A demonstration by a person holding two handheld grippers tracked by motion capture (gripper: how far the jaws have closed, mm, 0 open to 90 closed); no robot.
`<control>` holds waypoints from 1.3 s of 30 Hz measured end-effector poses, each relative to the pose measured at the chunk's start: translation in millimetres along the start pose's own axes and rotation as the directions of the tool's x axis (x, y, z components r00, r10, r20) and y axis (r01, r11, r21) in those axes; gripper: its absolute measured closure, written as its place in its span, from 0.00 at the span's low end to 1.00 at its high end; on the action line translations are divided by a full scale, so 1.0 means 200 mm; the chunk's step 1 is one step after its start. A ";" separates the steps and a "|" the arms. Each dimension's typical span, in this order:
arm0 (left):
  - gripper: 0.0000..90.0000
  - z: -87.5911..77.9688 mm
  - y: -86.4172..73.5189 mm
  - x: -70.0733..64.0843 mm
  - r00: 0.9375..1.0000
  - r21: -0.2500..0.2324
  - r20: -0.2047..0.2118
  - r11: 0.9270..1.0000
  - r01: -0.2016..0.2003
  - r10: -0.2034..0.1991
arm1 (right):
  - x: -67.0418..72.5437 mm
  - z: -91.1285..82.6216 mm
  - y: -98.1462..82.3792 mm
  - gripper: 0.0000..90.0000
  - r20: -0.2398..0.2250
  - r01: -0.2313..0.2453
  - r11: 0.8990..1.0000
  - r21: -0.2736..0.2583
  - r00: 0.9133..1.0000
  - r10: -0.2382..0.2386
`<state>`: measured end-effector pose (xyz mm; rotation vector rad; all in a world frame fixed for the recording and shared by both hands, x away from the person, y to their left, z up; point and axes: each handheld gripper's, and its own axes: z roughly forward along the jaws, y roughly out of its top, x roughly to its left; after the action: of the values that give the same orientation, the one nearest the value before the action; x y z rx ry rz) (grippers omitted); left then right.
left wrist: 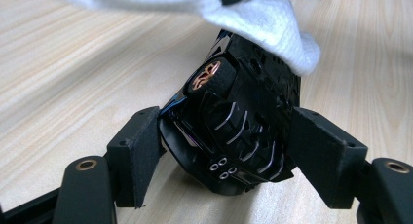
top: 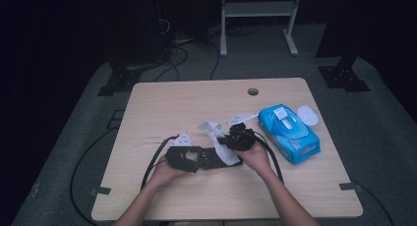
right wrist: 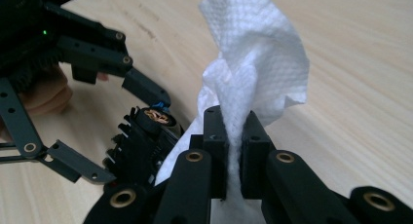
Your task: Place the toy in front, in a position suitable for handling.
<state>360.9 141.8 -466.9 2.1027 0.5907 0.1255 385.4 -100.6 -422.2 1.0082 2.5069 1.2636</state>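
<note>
— Looking at the left tongs, what sits between them?

— A black toy car, tipped so its underside and a copper-hubbed wheel face the camera. Both pads press on its flanks, so the tongs are partly closed around it, just above the tabletop.

— And the right tongs?

— Squeezed fully together on a white wipe, which stands up crumpled above them and drapes over the car just beside them.

— What of the surface and room?

— Pale wood grain with a round cable hole at the far edge. Beyond the right tongs lies a blue wipes packet, its white lid just past it. Grey carpet surrounds the tabletop; the room behind is dark, with a white frame.
</note>
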 end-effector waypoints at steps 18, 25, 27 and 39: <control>0.33 -0.01 0.00 -0.08 0.993 0.000 -0.045 0.994 -0.112 0.112 | 0.02 -0.03 -0.03 0.94 -0.066 0.025 0.999 0.048 0.998 -0.021; 0.49 -0.05 0.00 -0.06 0.998 -0.062 -0.016 0.996 -0.069 0.068 | 0.05 -0.05 -0.03 0.94 -0.112 0.051 0.997 0.050 0.993 -0.045; 0.49 -0.05 -0.01 -0.06 0.998 -0.066 -0.007 0.996 -0.063 0.063 | 0.05 -0.06 -0.04 0.94 -0.117 0.048 0.998 0.047 0.992 -0.042; 0.47 0.03 0.00 -0.08 0.995 -0.019 0.038 0.995 -0.097 0.097 | 0.09 -0.09 -0.09 0.94 -0.149 0.064 0.998 0.002 0.987 -0.063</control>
<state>348.5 130.6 -467.6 2.1133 0.4629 0.1440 354.9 -108.3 -420.7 0.8573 2.6320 1.3590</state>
